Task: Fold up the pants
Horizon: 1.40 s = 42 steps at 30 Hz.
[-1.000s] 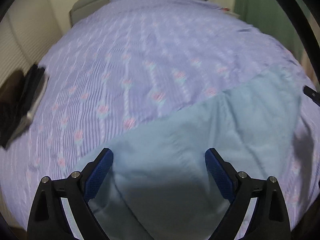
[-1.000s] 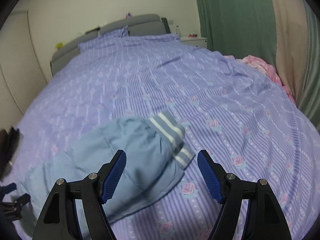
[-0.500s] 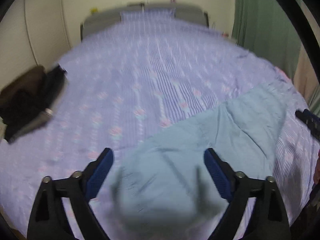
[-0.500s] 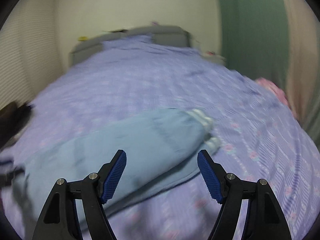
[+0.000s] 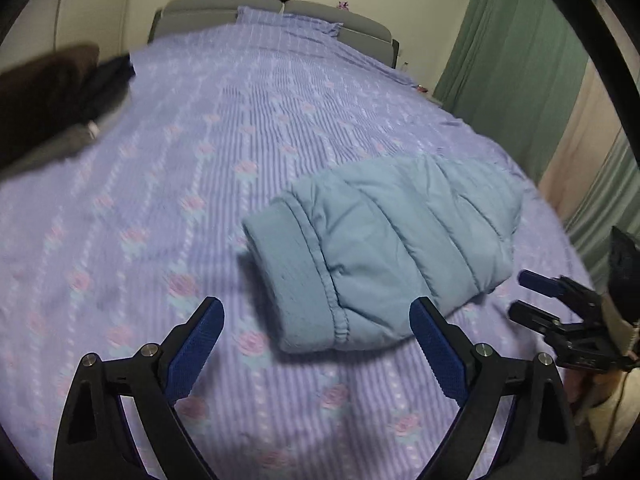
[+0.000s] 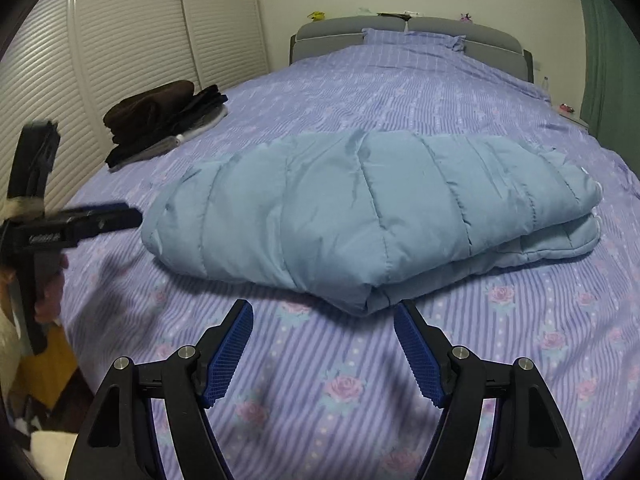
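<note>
Blue ribbed pads faced each other across a wide gap on the right claw (image 6: 323, 354), with only the striped, rose-printed bedspread (image 6: 344, 412) between them, so it gripped nothing; the left claw (image 5: 316, 350) was spread just as wide and just as empty. A second earlier both claws had hovered over the pale blue quilted pants (image 6: 360, 208), which were then laid out longer, a striped cuff showing at the right end. By this moment both claws had pulled back toward the near edge of the bed, and the pants lay free as a compact, doubled bundle in the middle of the near half of the bed, the cuff tucked out of sight. I judged the fold to be finished or nearly so, with at most some tidying left. Farther off to the left sat a stack of dark folded clothes (image 6: 160, 120), and beyond it the grey headboard (image 6: 400, 32). Small white lettering on the left claw's body, seen from the right wrist, was too blurred to read; no other writing showed.
</note>
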{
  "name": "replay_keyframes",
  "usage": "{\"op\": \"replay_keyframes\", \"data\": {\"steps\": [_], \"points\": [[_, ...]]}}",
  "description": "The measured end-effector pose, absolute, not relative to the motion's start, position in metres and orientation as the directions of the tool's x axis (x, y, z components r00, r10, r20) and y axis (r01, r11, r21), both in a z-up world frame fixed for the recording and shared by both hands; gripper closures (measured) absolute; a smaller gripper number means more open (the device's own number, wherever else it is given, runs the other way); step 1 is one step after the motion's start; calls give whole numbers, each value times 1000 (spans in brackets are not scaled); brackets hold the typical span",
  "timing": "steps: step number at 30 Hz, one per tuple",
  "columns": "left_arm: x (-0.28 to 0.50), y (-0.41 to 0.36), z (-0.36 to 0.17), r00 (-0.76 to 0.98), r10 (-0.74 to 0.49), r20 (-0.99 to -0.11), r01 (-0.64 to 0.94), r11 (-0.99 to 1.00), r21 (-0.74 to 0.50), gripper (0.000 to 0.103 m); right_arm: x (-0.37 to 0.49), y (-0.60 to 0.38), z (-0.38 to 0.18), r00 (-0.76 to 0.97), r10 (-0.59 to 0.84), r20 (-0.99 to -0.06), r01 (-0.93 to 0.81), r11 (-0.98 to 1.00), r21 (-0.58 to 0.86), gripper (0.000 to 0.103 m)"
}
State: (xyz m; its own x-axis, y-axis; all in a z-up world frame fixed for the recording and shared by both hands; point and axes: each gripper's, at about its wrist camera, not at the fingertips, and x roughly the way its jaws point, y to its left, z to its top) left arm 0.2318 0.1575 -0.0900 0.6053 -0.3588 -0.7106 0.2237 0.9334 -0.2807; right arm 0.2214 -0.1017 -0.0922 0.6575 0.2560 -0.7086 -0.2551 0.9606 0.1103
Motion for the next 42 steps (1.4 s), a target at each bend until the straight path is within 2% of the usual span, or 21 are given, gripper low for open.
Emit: {"op": "replay_keyframes", "data": {"steps": [6,9,16,17,19,26,28,33,39,41,42], "points": [[247,159,-114,554,-443,-705,181,890,-418,22,238,-103,-104,636,260,-727,-228,963,145,30],[253,162,-124,534,-486,-691,162,862,-481,25,243,-99,-108,631,236,-739,-222,968,119,31],[275,176,-118,570,-441,-693,140,884,-447,25,243,-86,-107,652,196,-733,-210,975,74,31],[277,177,-119,559,-453,-694,133,876,-464,29,244,-83,-107,661,189,-726,-204,977,68,31],[282,176,-123,533,-494,-687,131,850,-509,45,245,-84,-108,666,194,-720,-189,978,89,31],[264,170,-113,571,-451,-685,116,871,-477,67,243,-93,-111,666,239,-707,-185,971,154,34],[261,167,-113,549,-441,-710,123,883,-453,71,241,-96,-111,664,255,-703,-196,966,166,35],[260,162,-110,540,-385,-748,146,918,-368,75,241,-95,-112,649,292,-702,-224,956,191,50],[270,161,-112,529,-361,-768,123,928,-352,75,242,-86,-110,658,279,-700,-283,952,114,50],[274,160,-112,523,-349,-778,108,932,-346,74,250,-89,-108,653,296,-697,-286,949,136,57],[276,160,-111,520,-342,-783,100,934,-342,74,253,-89,-109,645,290,-707,-282,950,133,67]]}}
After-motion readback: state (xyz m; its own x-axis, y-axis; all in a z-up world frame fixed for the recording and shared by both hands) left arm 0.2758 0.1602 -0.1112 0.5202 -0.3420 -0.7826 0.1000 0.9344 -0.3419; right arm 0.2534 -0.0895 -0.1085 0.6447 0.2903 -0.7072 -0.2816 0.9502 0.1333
